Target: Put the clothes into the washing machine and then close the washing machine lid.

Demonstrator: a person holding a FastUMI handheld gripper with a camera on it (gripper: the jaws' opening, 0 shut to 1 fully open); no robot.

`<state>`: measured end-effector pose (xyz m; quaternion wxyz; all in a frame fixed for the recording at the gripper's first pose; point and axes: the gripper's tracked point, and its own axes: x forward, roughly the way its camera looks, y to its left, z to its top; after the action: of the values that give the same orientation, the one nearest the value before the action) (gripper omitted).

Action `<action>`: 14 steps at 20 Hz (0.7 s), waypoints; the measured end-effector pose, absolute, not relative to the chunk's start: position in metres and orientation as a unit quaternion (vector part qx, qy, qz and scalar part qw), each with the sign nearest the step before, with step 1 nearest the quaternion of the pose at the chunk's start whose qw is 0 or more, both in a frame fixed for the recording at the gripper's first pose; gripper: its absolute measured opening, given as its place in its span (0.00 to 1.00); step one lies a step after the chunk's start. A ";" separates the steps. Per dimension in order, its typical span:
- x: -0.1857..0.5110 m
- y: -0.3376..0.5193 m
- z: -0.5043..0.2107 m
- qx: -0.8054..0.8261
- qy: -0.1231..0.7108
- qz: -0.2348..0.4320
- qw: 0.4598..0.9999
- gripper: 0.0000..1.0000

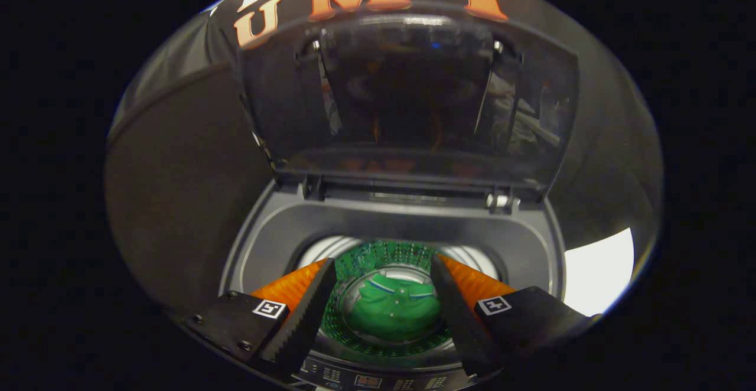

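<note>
Two fingers of the gripper frame the washer's mouth, spread wide with nothing between their pads. Both hang above the opening, touching nothing that can be made out.

Hidden or unclear:
- Drum walls mostly screened by the fingers; just a curved band of perforated metal shows, tinted green by reflection.
- Front control strip is cut off below the fingers. Small marks and a display are there, too blurred to read.
- Lid glass is dark and reflective; faint shapes in it cannot be identified.
- A bright white patch sits beyond the washer's right side; what it is cannot be told.

Pose:
- Gripper looks steeply down into the tub from the front edge, fingers pointing toward the hinge side.
- Each finger base carries a small square black-and-white marker; no legible text on them.

Task things:
- Shirt, green with a collar and thin blue-white stripes at collar and sleeve, lies at the bottom of the drum, seen in the gap between the fingers and well below them.
- Lid stands raised, tilted back on its hinges behind the opening.
- Grey top rim of the washer rings the drum mouth.

No brand name can be read on the machine.
</note>
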<state>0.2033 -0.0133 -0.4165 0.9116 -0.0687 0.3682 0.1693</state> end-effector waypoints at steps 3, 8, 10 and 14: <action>0.213 -0.007 -0.358 -0.050 0.311 0.177 0.933 1.00; 0.236 0.006 -0.254 -0.026 0.233 0.189 0.954 1.00; 0.246 0.009 -0.215 -0.018 0.206 0.192 0.959 1.00; 0.272 0.023 -0.145 0.015 0.167 0.198 0.966 1.00</action>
<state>0.2719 0.0225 -0.1453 0.9658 0.0149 0.1667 0.1979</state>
